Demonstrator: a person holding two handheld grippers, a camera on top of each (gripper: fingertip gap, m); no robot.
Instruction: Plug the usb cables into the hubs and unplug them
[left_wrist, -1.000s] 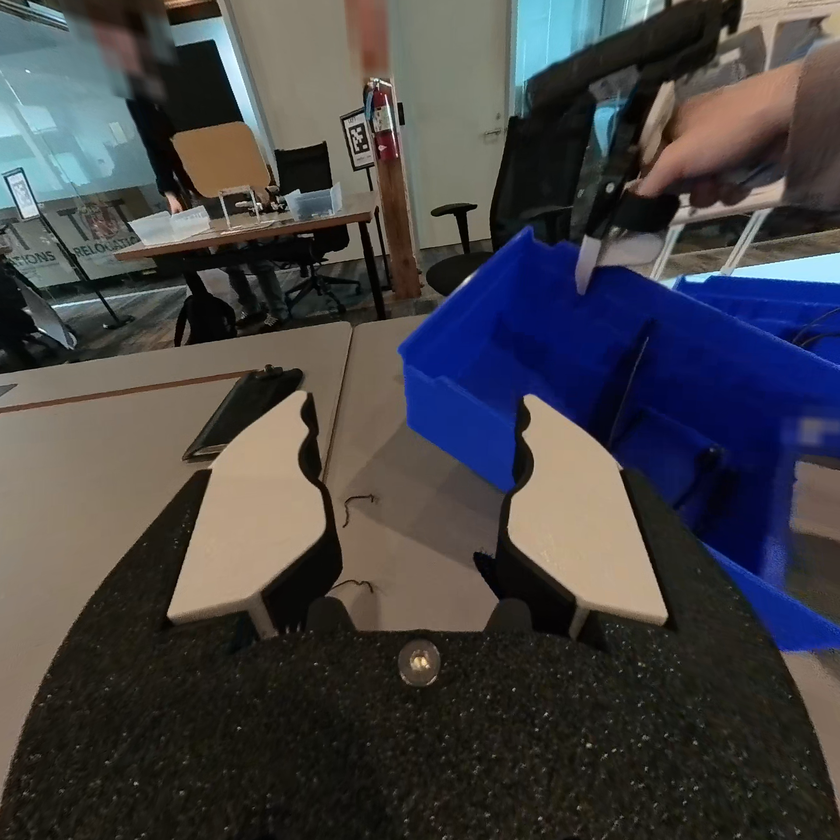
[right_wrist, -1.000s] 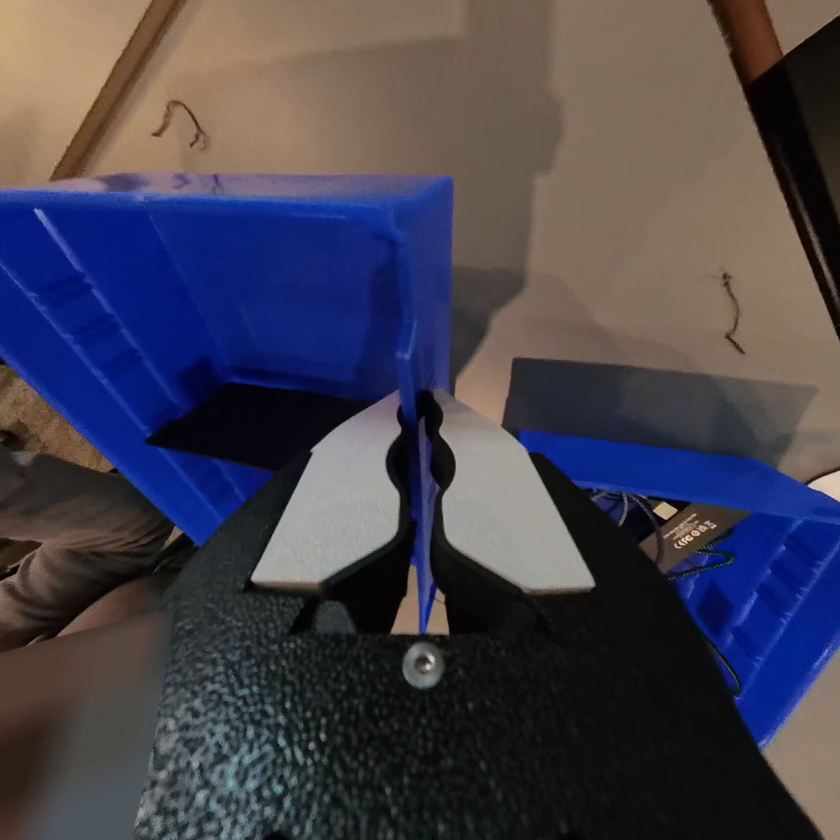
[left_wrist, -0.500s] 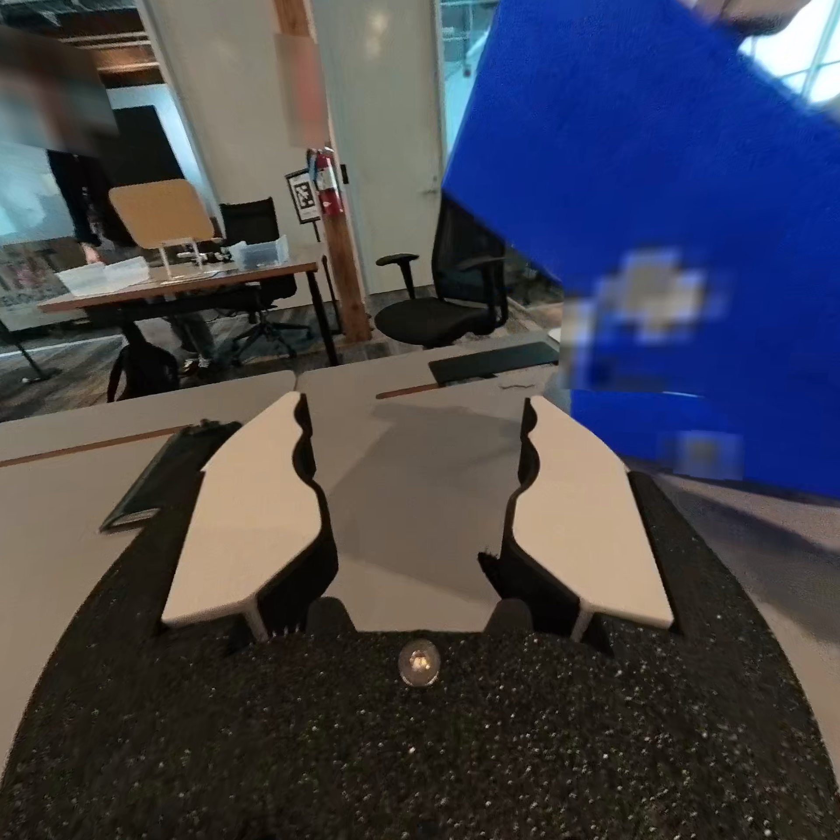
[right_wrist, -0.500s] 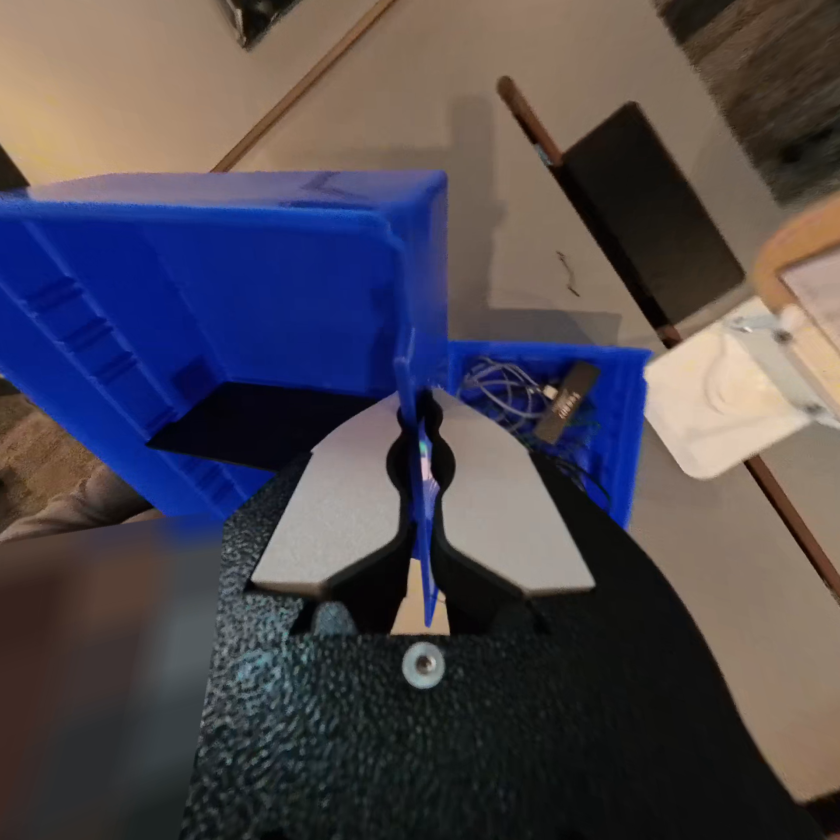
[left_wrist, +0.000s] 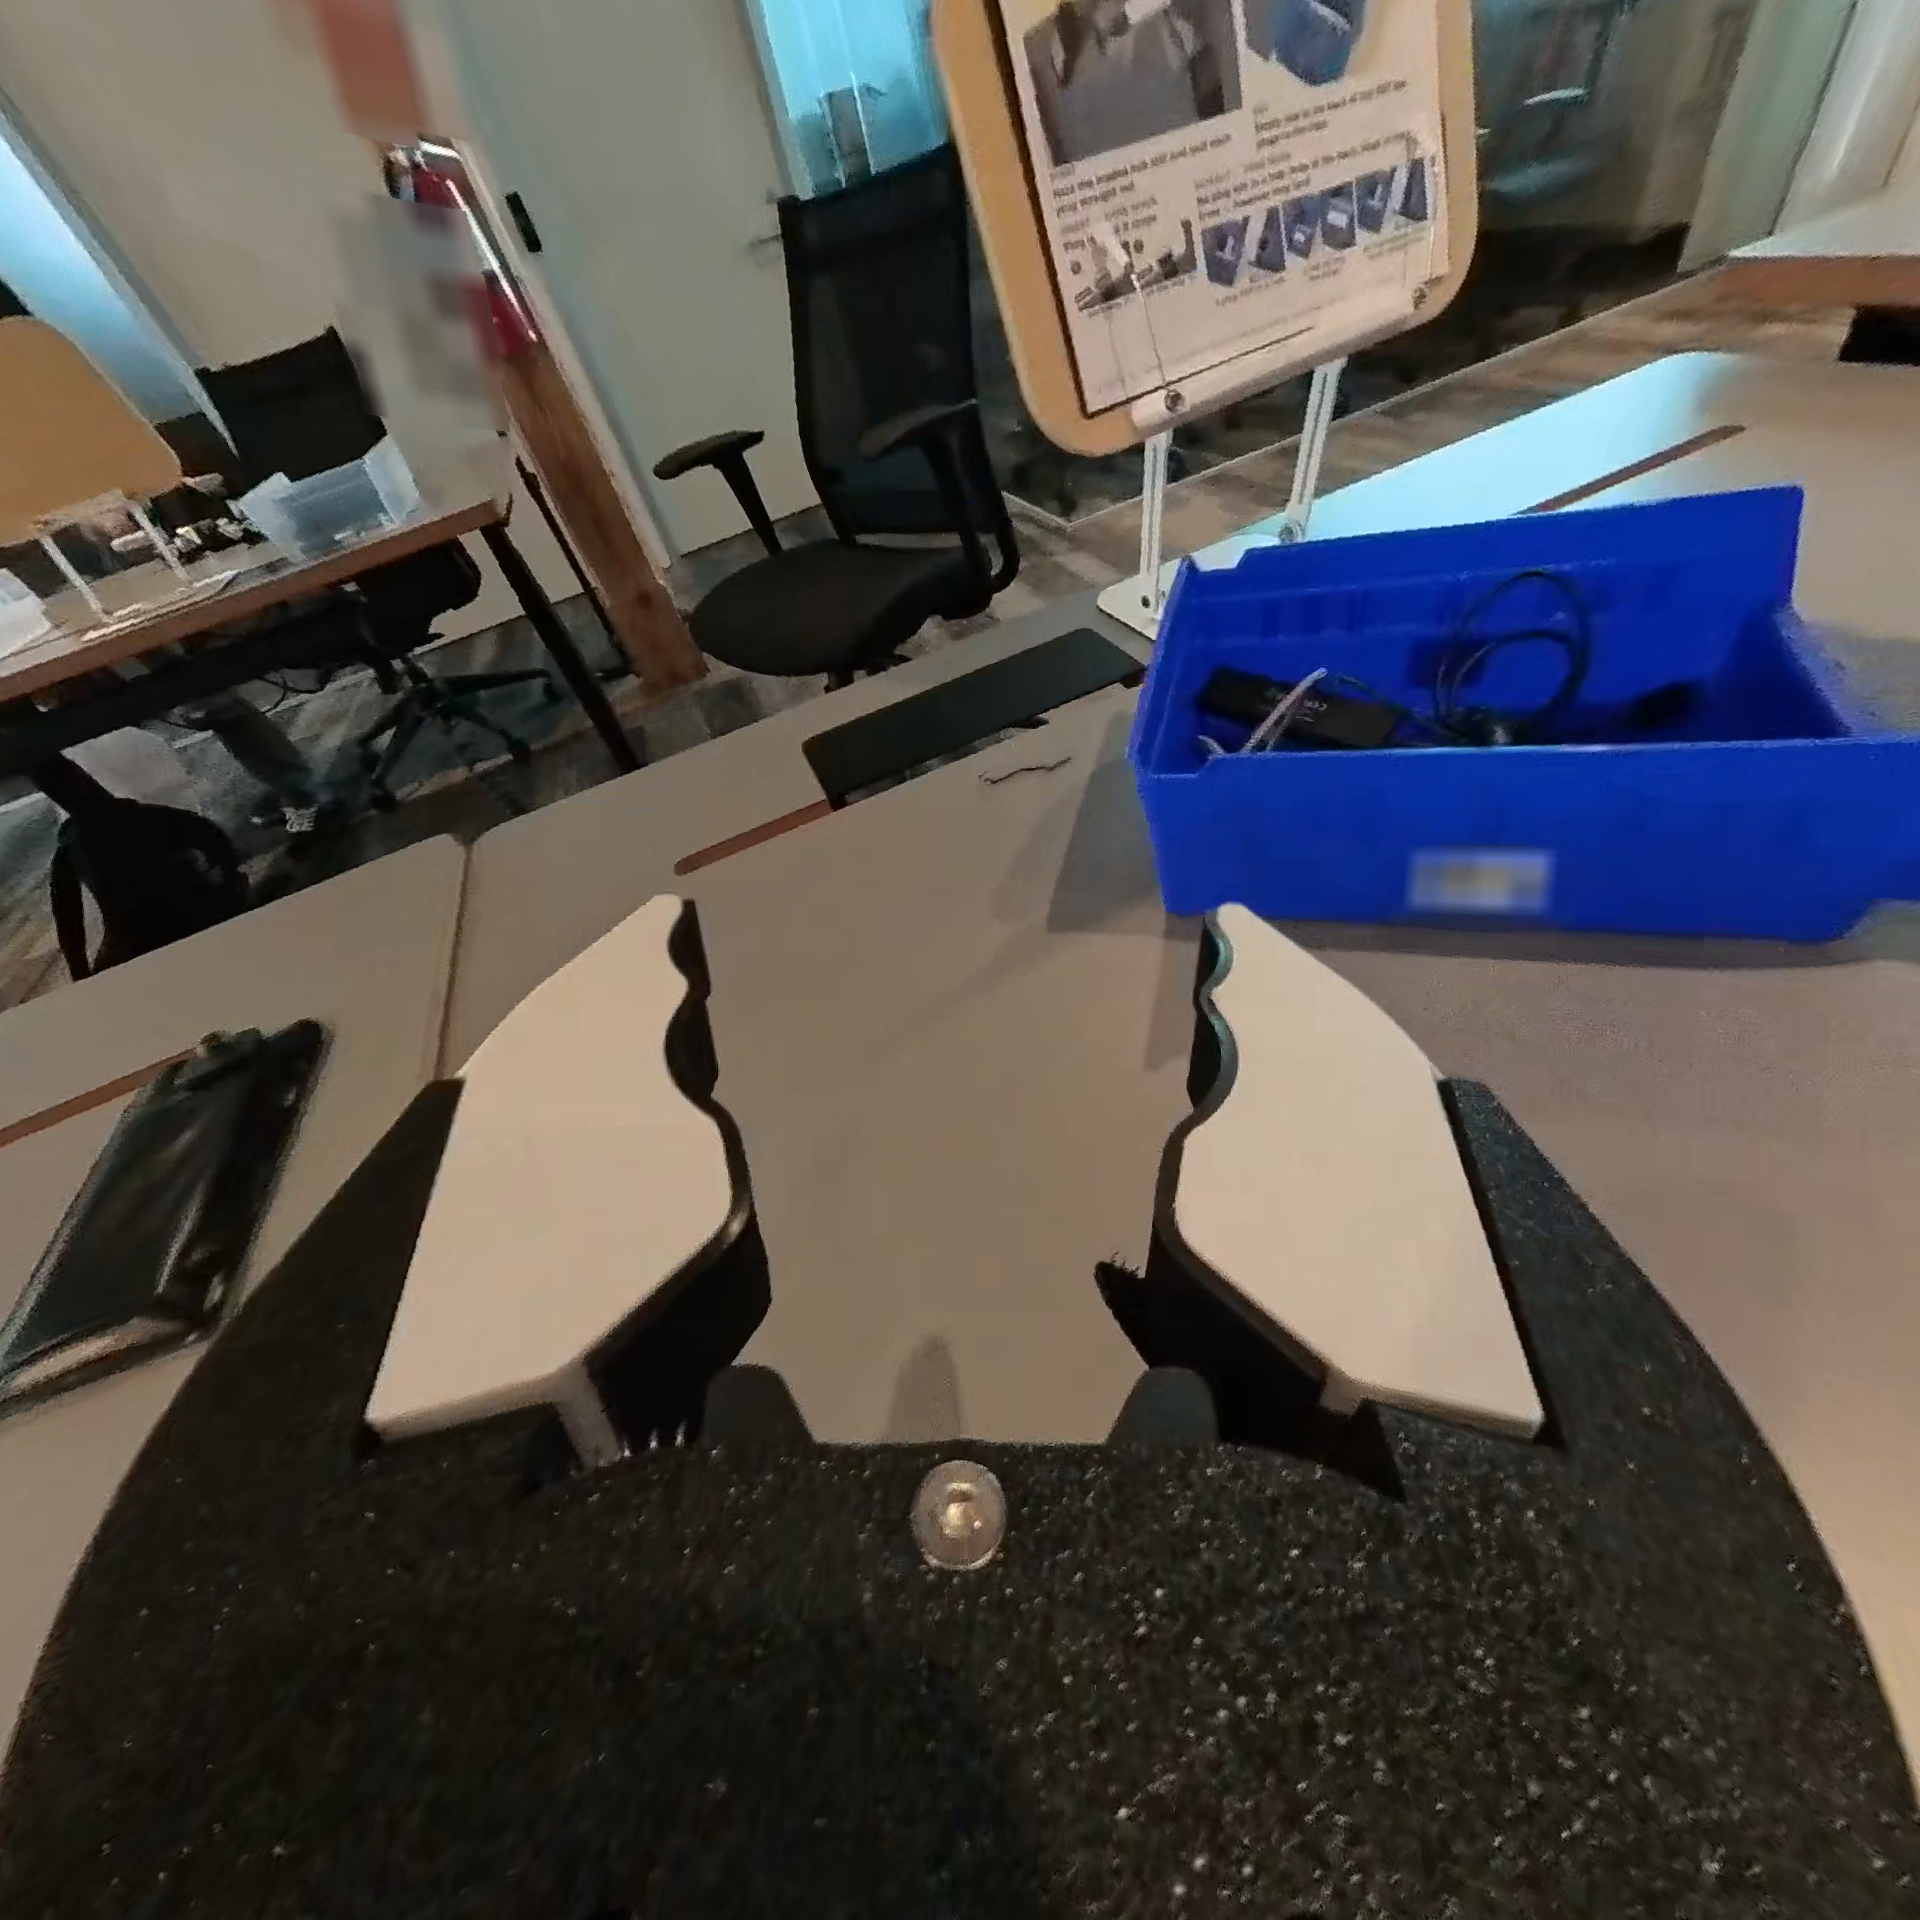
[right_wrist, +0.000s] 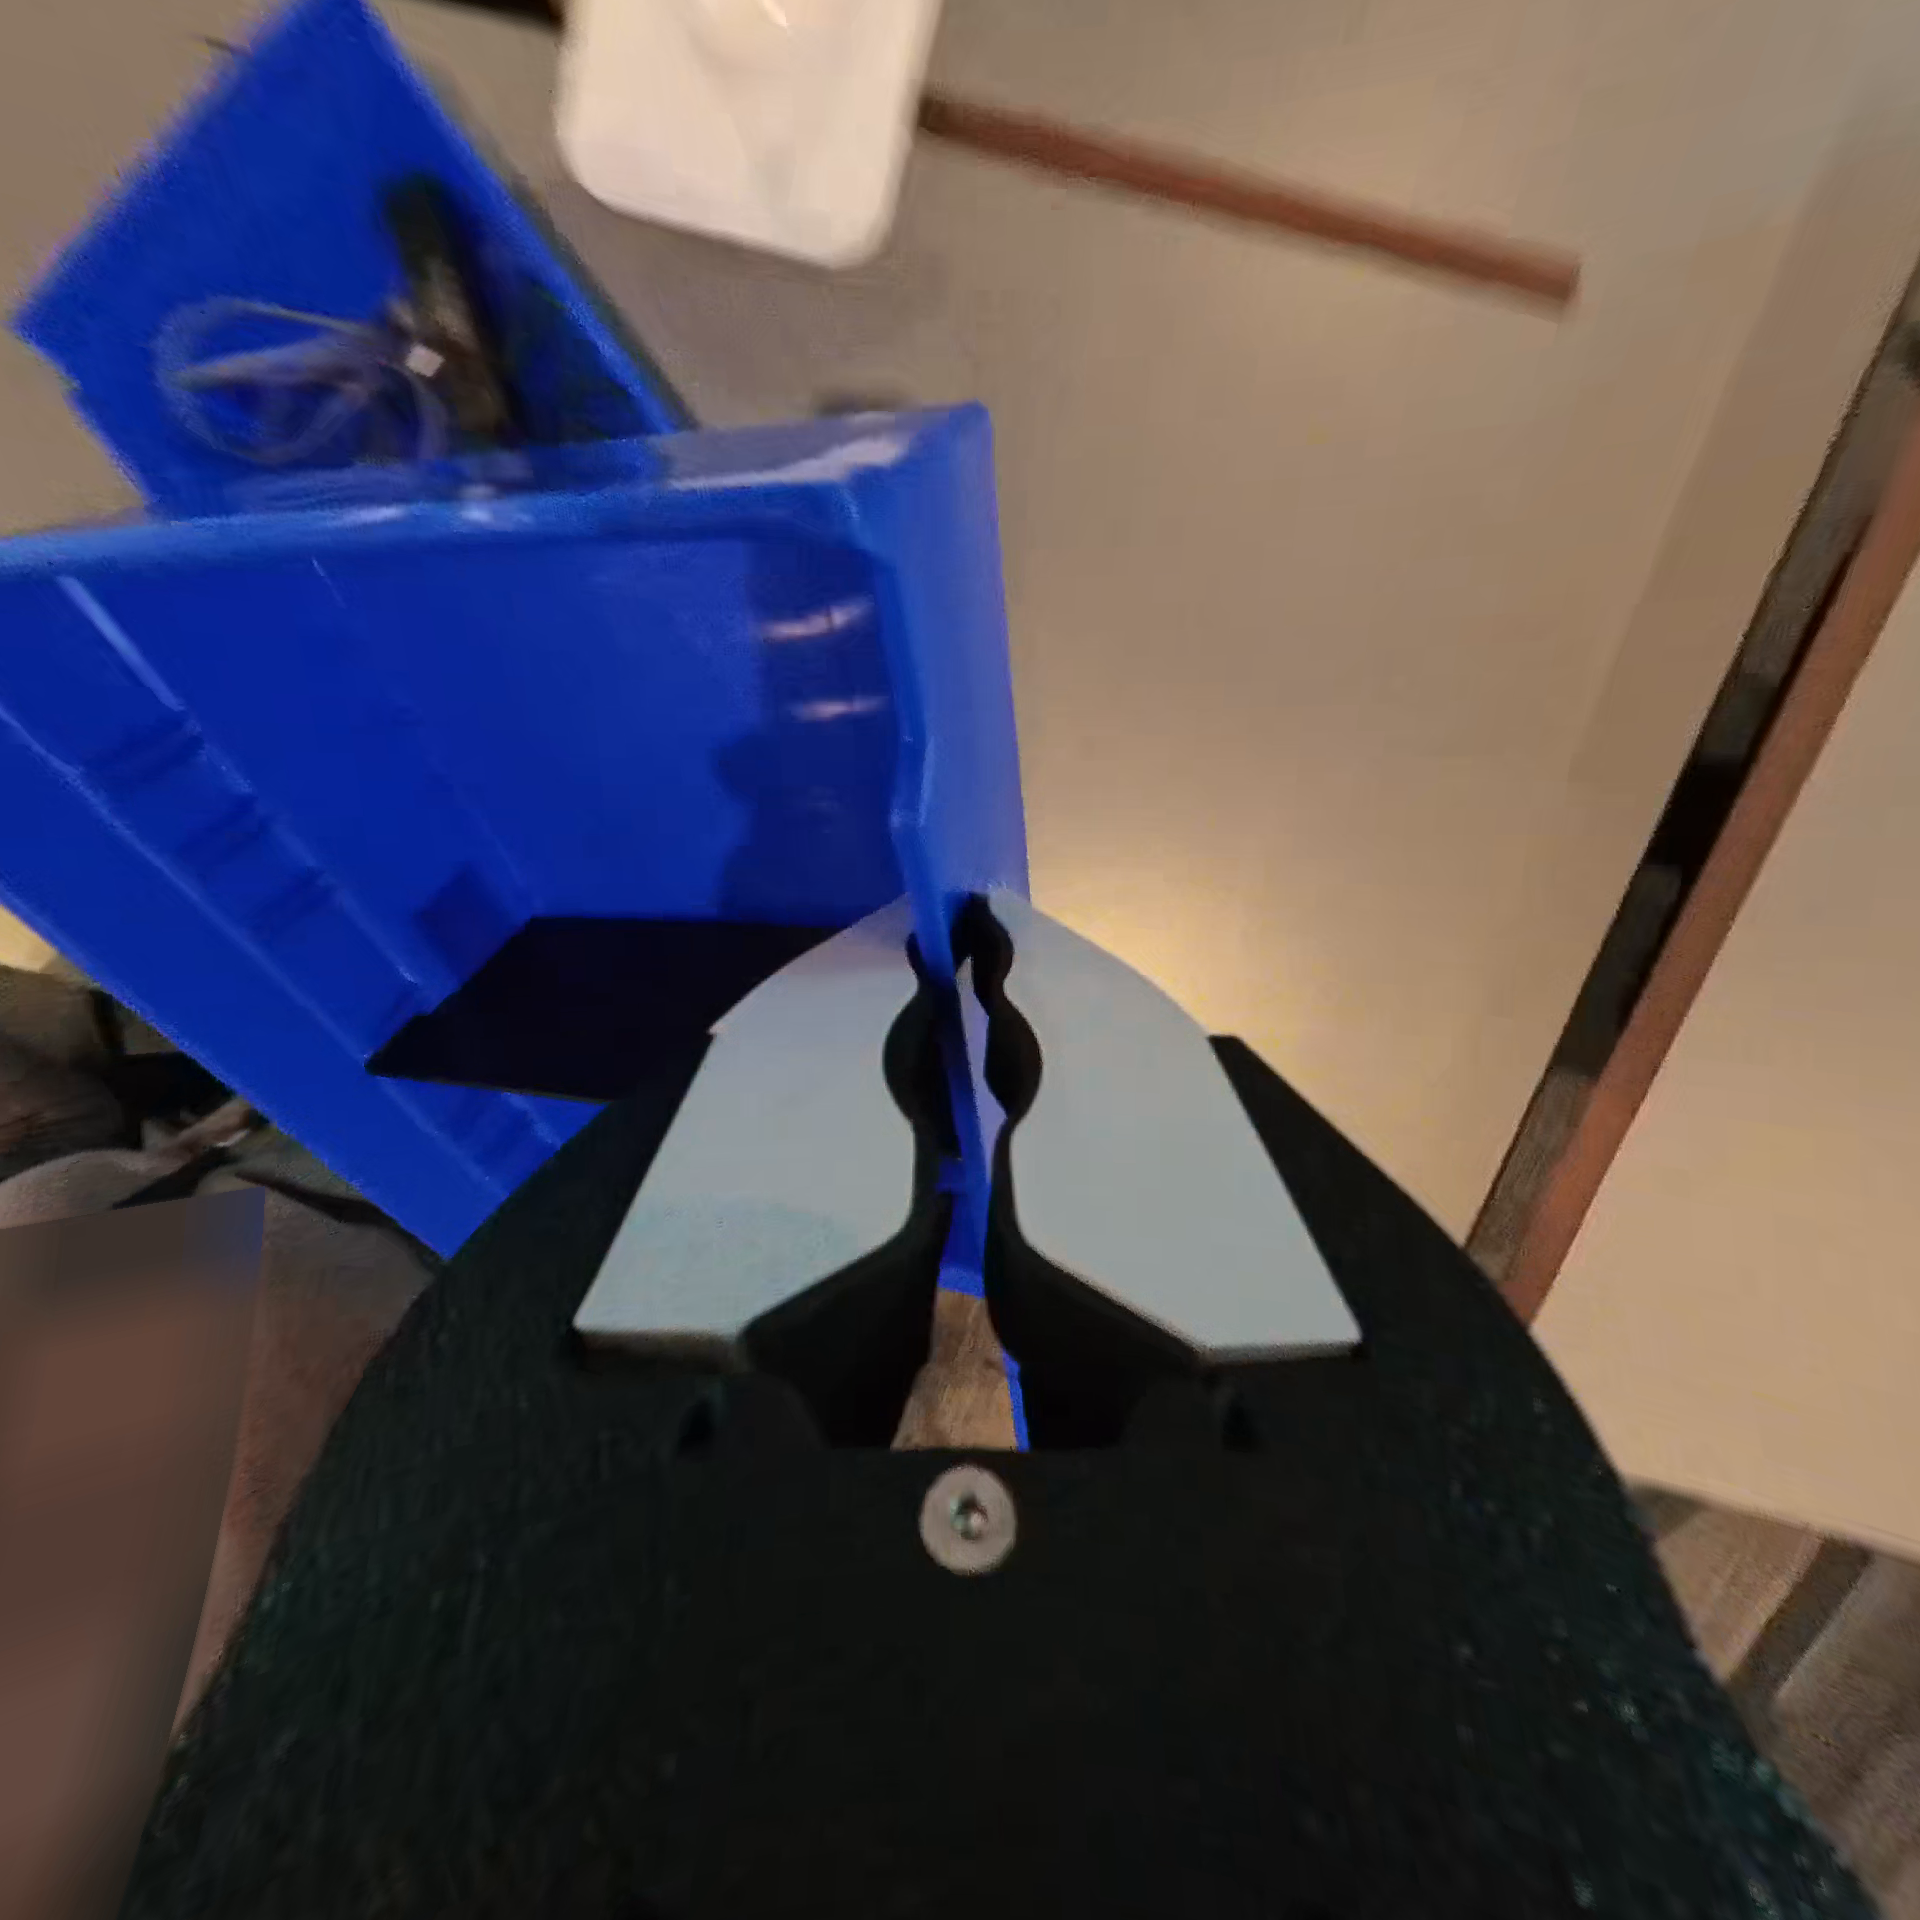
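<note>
A light grey tabletop (left_wrist: 935, 1039) with a thin brown seam fills the foreground. Beyond it a black mesh office chair with armrests (left_wrist: 883, 499) stands on dark patterned carpet, beside a square wooden post (left_wrist: 592, 520). A second wood-topped desk on black legs (left_wrist: 312, 571) stands left. Behind are a white wall and door (left_wrist: 644, 208) and bluish glass panels (left_wrist: 821, 83).

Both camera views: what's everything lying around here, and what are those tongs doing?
Blue bin on table: one, blue, right of centre, holding cables and a black hub.
Lifted blue bin: one, blue, appears empty, held by its wall.
Black flat pads: two, black, on the grey table.
Instruction board: one, tan-edged, behind the bin.
Office chair: one, black, beyond the table.
Left tongs: open, empty.
Right tongs: shut on the lifted bin's wall.
</note>
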